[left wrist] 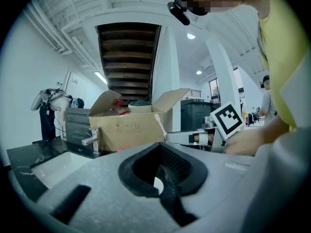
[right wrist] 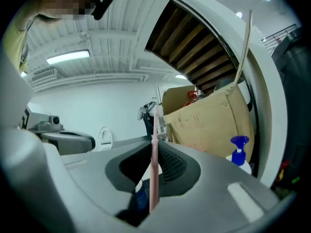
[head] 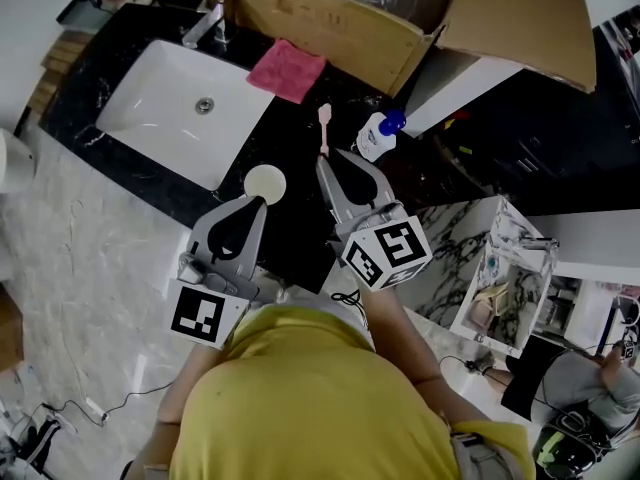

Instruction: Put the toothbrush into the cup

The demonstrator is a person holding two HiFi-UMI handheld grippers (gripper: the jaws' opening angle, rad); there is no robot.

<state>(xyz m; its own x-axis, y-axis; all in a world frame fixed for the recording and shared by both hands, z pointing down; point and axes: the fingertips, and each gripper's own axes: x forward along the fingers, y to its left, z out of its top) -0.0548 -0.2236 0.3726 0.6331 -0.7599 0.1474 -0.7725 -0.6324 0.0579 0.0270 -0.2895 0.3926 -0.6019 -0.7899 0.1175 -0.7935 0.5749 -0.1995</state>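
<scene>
Framing white sink (head: 165,93), black counter (head: 296,140), marble floor (head: 90,233)

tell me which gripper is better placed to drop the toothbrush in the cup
Right: the right gripper holds the thin pink toothbrush beside the white round cup; the left gripper sits at its rim.

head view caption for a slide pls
Right tongs hold a pink toothbrush over the black counter; left tongs sit on the rim of the white cup.
</scene>
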